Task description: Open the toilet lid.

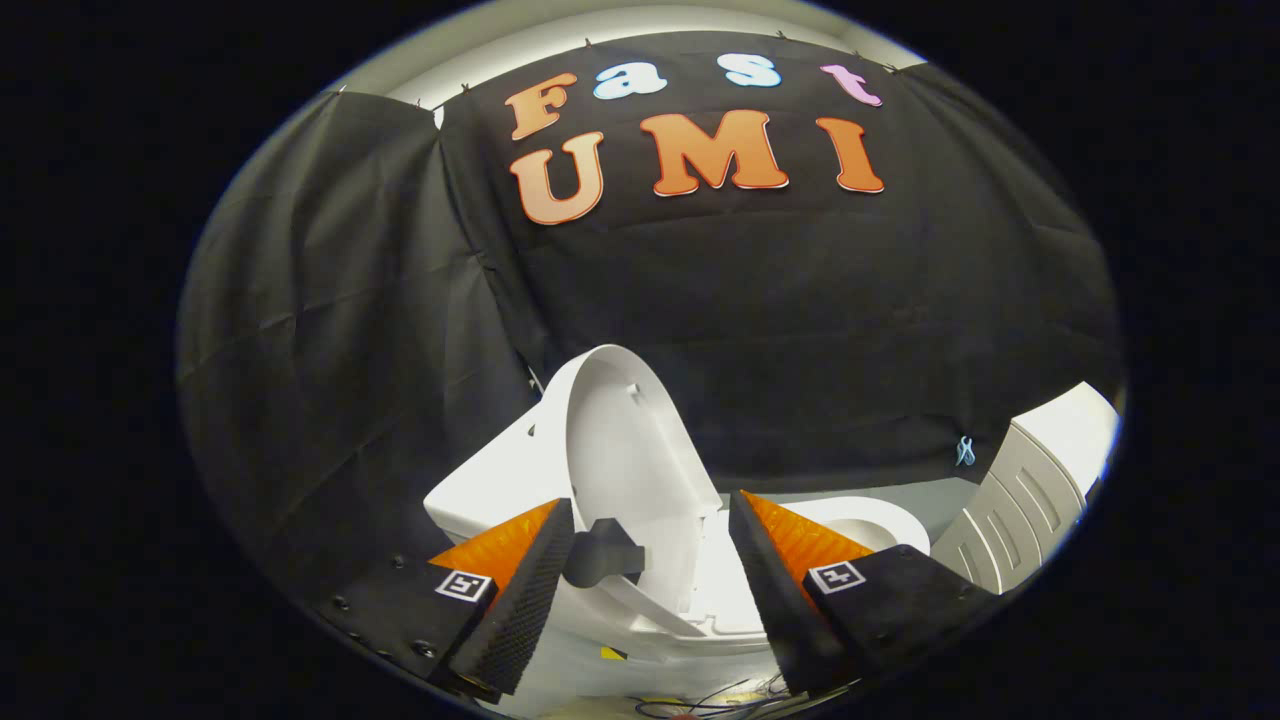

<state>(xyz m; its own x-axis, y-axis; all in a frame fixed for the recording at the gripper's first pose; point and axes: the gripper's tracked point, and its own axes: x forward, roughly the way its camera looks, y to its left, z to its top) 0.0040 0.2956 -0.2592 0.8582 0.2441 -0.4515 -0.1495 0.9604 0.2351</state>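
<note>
1. Standing raised, the toilet lid (625, 440) shows its pale inner face, tilted back toward the tank (490, 480) behind it, with two small bumps near the upper rim of that face.

2. Spread wide, the gripper (650, 545) grasps nothing; its two fingers sit well apart, and the lower part of the lid and the hinge area lie in the gap between them.

3. The left finger (530, 590), black-padded with an orange flank, lies just beside the lid's lower left edge; whether it touches cannot be told.

4. The right finger (770, 590), of the same make, sits apart from the lid, with the bowl rim (860, 520) just beyond its tip.

5. A dark handle-like block (605, 555) juts from the lid's lower edge, close to the left finger's pad.

6. Each finger carries a small square black-and-white marker (466, 585) on the black body behind the pad.

7. A white ribbed cabinet (1030, 490) stands to the right of the toilet, well apart from the fingers.

8. Black cloth (800, 330) hangs behind the toilet as the booth's wall, and a small light blue clip (965, 451) is fixed low on it, near the cabinet.

9. Thin cables (700, 705) lie on the floor below the fingers, beside a small yellow tag (612, 654) on the toilet's base.
</note>
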